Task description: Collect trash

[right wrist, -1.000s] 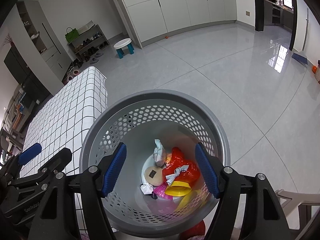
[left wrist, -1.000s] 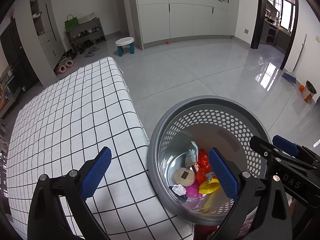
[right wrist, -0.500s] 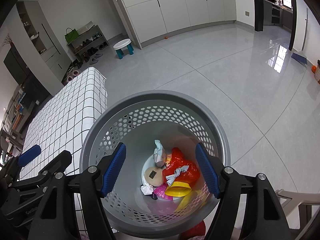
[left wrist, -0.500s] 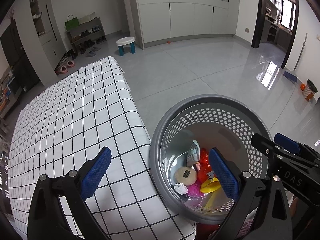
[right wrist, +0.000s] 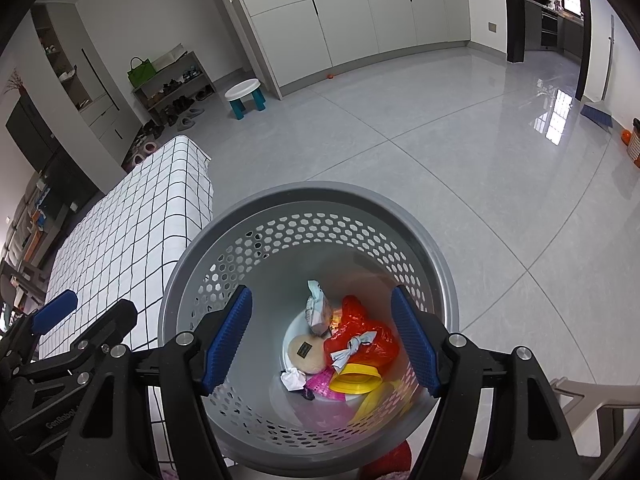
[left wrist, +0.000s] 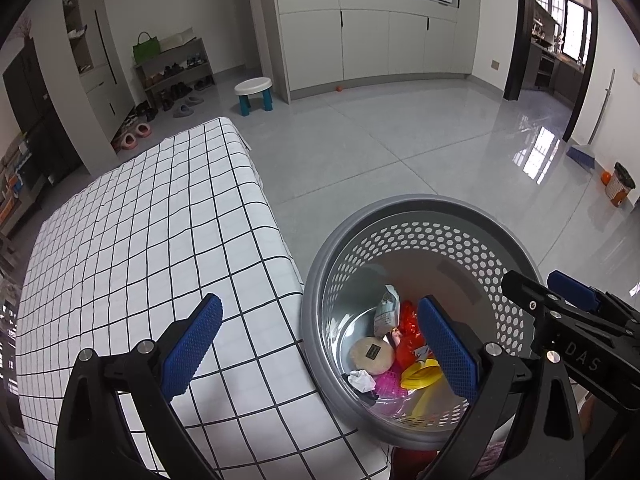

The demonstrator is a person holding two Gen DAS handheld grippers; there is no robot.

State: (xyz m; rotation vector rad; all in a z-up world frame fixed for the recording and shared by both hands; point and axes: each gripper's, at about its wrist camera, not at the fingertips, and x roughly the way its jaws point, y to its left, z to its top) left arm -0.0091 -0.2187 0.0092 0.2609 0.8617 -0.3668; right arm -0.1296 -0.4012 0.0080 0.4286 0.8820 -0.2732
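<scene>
Nothing has moved since before. Tabletop [left wrist: 132,248] at left of frame looks bare; bin [right wrist: 308,204] at lower centre holds the trash [right wrist: 356,344], likely all collected. My right claw [right wrist: 322,340] and left claw [left wrist: 316,344] hang apart, empty.

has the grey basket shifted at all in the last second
No. In the right wrist view the grey basket sits as before, its rim against the checked tablecloth corner, trash inside unchanged.
</scene>
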